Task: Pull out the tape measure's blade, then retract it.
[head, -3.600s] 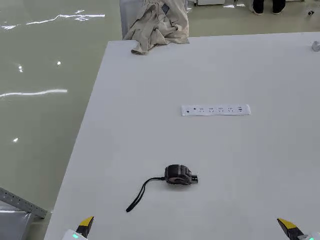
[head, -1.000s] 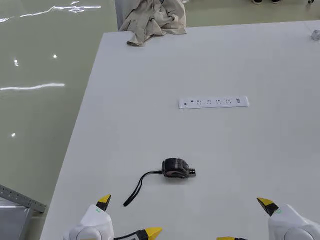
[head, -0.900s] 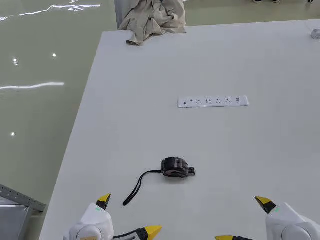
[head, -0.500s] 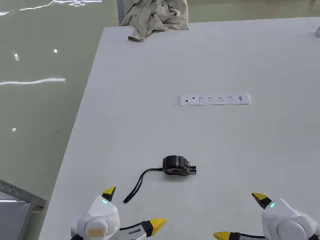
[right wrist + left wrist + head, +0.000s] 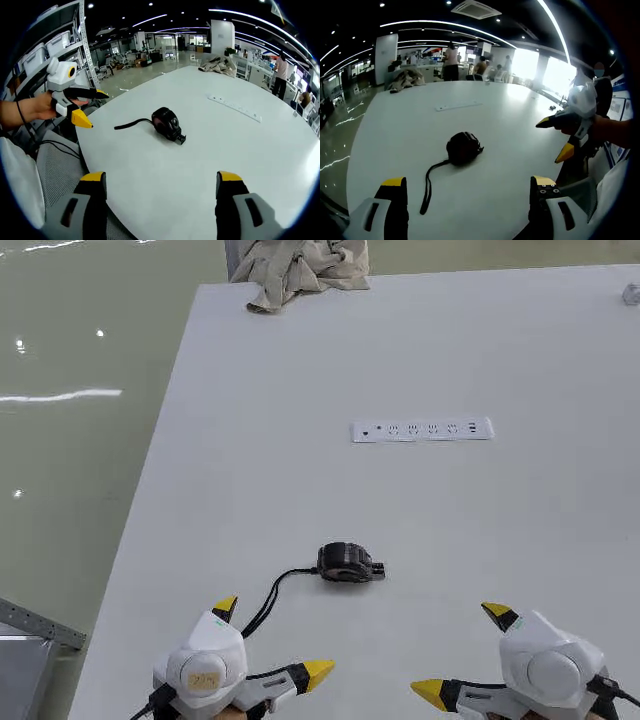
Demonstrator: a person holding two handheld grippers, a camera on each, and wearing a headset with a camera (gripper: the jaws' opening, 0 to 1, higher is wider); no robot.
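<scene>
Just ahead of left gripper (image 5: 272,638) and right gripper (image 5: 462,652), both gaping empty, on the white table (image 5: 300,390): tape measure (image 5: 349,563). Probably dense, rigid, skiddy; best clamped across casing, tugged by blade hook (image 5: 379,573).

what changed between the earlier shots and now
Both claws moved forward from the head view's bottom edge toward the tape measure. The left claw is now near the end of the strap, and the right claw is off to the other side. Both are open and hold nothing. The tape measure, strap, power strip and cloth stayed put.
</scene>
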